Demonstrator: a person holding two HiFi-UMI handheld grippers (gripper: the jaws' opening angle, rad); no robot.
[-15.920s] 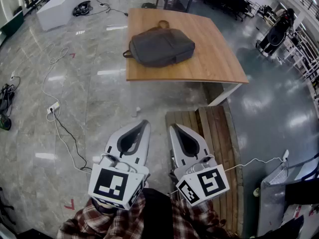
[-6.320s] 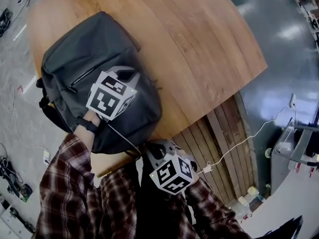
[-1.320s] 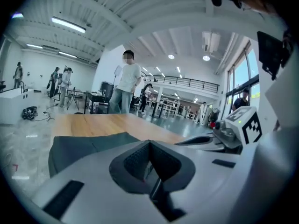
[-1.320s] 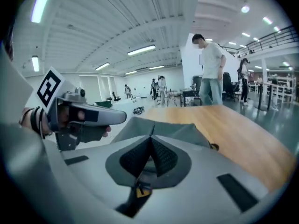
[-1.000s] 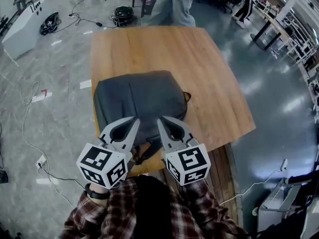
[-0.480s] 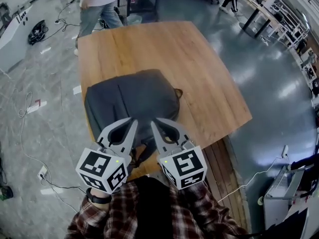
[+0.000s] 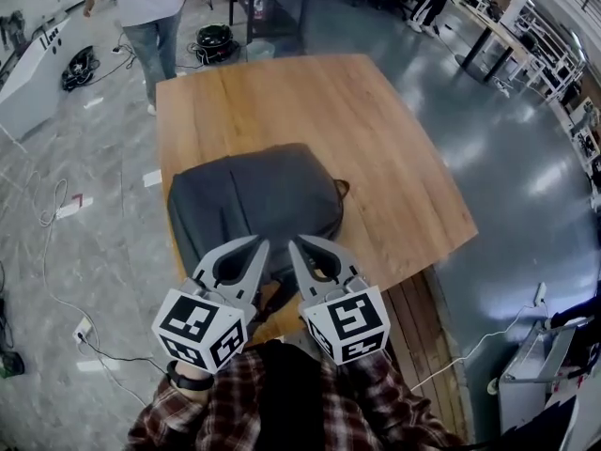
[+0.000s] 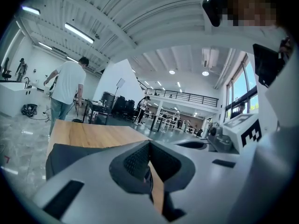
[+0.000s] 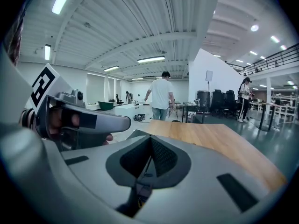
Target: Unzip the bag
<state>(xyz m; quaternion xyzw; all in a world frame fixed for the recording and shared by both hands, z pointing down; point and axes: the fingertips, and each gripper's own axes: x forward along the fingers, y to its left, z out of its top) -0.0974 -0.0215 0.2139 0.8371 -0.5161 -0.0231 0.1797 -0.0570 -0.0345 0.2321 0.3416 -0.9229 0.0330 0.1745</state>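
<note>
A dark grey backpack (image 7: 254,200) lies flat on the wooden table (image 7: 376,148), toward its near left corner; a strap loop (image 7: 342,189) sticks out on its right side. My left gripper (image 7: 262,243) and right gripper (image 7: 293,244) are held side by side over the bag's near edge, both shut with nothing between the jaws. In the left gripper view the left gripper (image 8: 149,142) is pressed shut, with the bag (image 8: 70,154) low on the left. The right gripper view shows the right gripper (image 9: 150,138) shut too, the left gripper's body (image 9: 79,118) beside it.
A person in a white shirt and jeans (image 7: 148,7) walks by the table's far left corner. A slatted wooden bench (image 7: 423,346) stands at the near right. Cables (image 7: 56,280) trail over the floor on the left. A white counter (image 7: 28,64) is far left.
Both grippers stay shut and close together over the bag's near edge, hardly moving. The person beyond the table has walked left. The view has shifted slightly.
</note>
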